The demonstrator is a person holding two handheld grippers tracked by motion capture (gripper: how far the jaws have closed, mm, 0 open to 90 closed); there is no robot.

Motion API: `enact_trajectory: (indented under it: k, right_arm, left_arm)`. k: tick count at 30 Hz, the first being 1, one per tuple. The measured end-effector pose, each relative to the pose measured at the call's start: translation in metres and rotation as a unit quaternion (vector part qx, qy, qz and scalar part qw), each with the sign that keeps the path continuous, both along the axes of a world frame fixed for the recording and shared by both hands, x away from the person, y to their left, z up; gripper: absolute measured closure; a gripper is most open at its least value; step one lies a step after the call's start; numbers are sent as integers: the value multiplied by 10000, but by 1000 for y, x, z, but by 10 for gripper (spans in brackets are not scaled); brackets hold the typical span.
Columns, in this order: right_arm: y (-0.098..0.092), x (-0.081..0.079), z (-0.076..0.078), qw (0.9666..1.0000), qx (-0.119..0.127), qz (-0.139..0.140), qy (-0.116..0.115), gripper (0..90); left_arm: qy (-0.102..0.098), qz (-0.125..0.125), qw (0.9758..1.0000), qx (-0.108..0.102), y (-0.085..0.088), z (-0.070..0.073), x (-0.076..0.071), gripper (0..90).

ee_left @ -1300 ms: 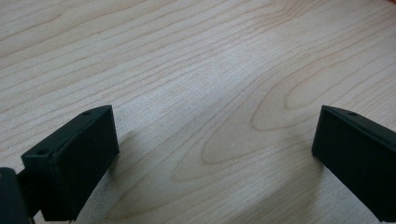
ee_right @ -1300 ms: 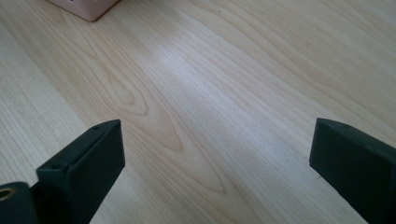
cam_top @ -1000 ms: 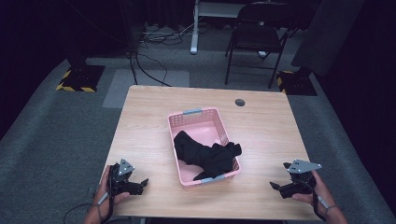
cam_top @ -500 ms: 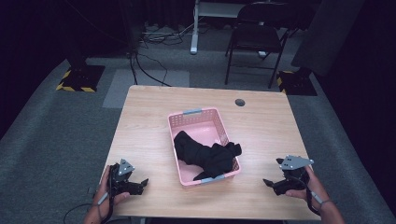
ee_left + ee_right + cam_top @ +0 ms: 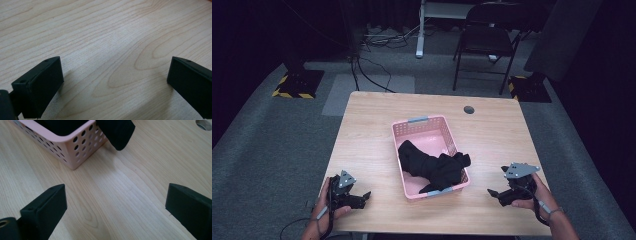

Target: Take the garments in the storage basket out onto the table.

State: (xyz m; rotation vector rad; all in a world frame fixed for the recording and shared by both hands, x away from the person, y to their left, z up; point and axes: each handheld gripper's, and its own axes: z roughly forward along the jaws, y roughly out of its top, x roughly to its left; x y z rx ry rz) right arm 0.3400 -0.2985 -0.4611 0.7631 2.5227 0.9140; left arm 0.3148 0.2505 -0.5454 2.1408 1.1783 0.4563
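Note:
A pink perforated basket (image 5: 418,123) stands in the middle of the wooden table (image 5: 492,135), with a black garment (image 5: 432,167) heaped in its near half. One end of the garment (image 5: 117,132) hangs over the basket's right wall (image 5: 70,150). My left gripper (image 5: 366,196) rests at the table's near left corner, open, with bare wood between its jaws (image 5: 115,75). My right gripper (image 5: 493,193) is held at the near right, pointing left toward the basket, open with nothing in it (image 5: 116,202).
A round cable hole (image 5: 469,109) sits near the table's far right edge. Beyond the table a folding chair (image 5: 484,40), floor cables (image 5: 372,60) and a stand base with hazard tape (image 5: 294,85) are on the grey carpet.
My right gripper has moved left toward the basket and risen slightly. The left gripper has stayed put.

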Motion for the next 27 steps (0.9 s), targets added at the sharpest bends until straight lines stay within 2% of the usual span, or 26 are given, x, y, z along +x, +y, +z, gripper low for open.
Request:
enact_trajectory:
  k: [10, 27]
  right_arm:
    - [17, 4, 15, 9997, 61, 225, -78, 37]
    - [56, 14, 36, 9976, -61, 650, -234, 38]
  left_arm:
    - [0, 0, 10000, 0, 0, 0, 0, 0]
    - [-1, 0, 10000, 0, 0, 0, 0, 0]
